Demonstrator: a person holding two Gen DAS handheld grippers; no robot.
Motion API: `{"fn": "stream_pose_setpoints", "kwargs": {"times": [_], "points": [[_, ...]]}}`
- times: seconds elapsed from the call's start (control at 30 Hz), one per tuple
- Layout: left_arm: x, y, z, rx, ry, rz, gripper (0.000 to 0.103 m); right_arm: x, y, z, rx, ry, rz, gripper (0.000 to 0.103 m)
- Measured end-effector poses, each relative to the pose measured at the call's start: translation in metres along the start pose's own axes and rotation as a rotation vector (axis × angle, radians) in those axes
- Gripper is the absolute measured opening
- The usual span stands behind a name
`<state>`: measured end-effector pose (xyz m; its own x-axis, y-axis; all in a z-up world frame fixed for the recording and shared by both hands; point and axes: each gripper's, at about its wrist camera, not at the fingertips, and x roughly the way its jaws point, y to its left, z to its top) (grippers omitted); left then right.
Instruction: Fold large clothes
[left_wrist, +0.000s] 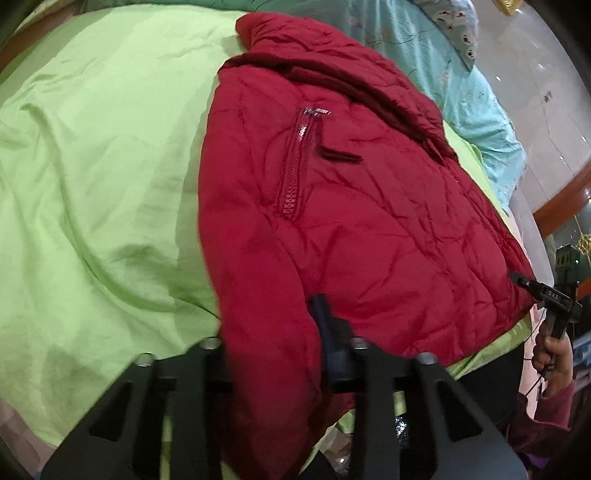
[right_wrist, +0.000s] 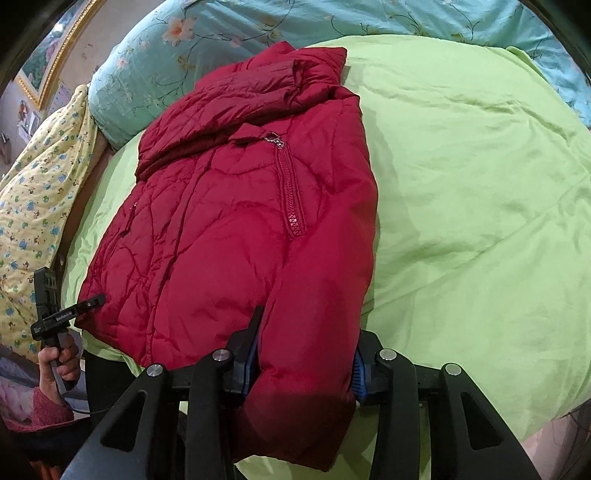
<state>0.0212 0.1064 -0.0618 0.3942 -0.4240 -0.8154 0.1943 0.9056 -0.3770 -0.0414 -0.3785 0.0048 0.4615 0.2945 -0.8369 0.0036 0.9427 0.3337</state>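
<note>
Both hand-held grippers, left (left_wrist: 273, 354) and right (right_wrist: 306, 354), grasp the red jacket (right_wrist: 229, 229) at its near hem. I think they should lift together and lay it evenly toward the far collar.

A puffy red quilted jacket (left_wrist: 332, 206) lies on a wrinkled lime-green bedsheet (left_wrist: 92, 184), its sleeve clamped in the left gripper (left_wrist: 273, 332) (the near edge blurs). The right gripper (left_wrist: 524, 282) touches the hem's far corner.
</note>
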Motion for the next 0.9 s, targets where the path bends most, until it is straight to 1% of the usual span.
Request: {"fn": "stream_pose_setpoints", "kwargs": {"times": [0.07, 0.17, 0.23, 0.3, 0.43, 0.53, 0.67, 0.73, 0.83, 0.9], "points": [[-0.005, -0.001, 0.0, 0.005, -0.013, -0.011, 0.02, -0.003, 0.001, -0.001, -0.005, -0.008, 0.014, 0.03], [-0.014, -0.004, 0.0, 0.014, -0.031, -0.016, 0.017, -0.01, 0.006, -0.002, -0.026, -0.025, 0.037, 0.027], [-0.021, -0.006, -0.001, 0.014, -0.043, -0.027, 0.017, -0.014, 0.009, -0.002, -0.037, -0.032, 0.052, 0.027], [-0.026, -0.007, 0.001, 0.009, -0.053, -0.044, 0.016, -0.018, 0.008, -0.001, -0.034, -0.042, 0.084, 0.026], [-0.047, -0.009, 0.003, 0.01, -0.098, -0.091, 0.016, -0.027, 0.004, 0.0, -0.02, -0.066, 0.158, 0.025], [-0.061, -0.008, 0.013, 0.003, -0.137, -0.125, 0.016, -0.035, -0.001, 0.002, -0.005, -0.092, 0.221, 0.025], [-0.086, -0.003, 0.032, -0.04, -0.228, -0.183, 0.016, -0.048, -0.009, 0.012, 0.028, -0.156, 0.313, 0.024], [-0.093, -0.003, 0.043, -0.052, -0.263, -0.198, 0.016, -0.053, -0.012, 0.02, 0.044, -0.191, 0.348, 0.024], [-0.101, -0.005, 0.064, -0.063, -0.322, -0.225, 0.016, -0.059, -0.014, 0.034, 0.051, -0.238, 0.376, 0.024], [-0.103, -0.008, 0.073, -0.063, -0.344, -0.229, 0.016, -0.063, -0.013, 0.044, 0.056, -0.272, 0.389, 0.024]]}}
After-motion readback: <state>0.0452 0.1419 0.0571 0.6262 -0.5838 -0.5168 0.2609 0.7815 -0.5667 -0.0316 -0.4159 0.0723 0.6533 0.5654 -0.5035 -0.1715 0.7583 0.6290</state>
